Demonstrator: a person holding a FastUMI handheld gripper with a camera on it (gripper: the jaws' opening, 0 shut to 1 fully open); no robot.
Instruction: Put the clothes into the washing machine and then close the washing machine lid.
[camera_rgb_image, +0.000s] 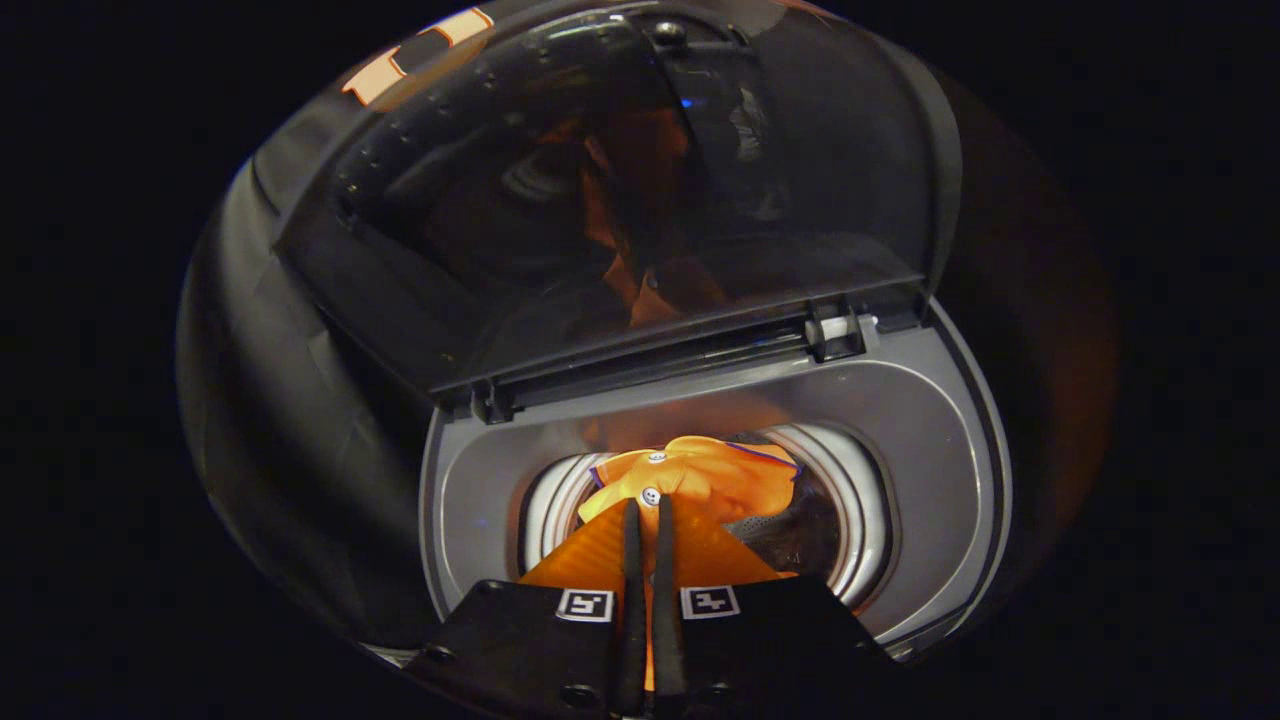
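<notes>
Gripper, fingers pinching an orange garment, lowers it into the washer; lid not yet closed.

No words, brand names or numbers can be read. The only signs are two small square black-and-white coded markers on the gripper body, one behind each finger; its fingers stand nearly closed, pinching a fold of the orange cloth garment.
</notes>
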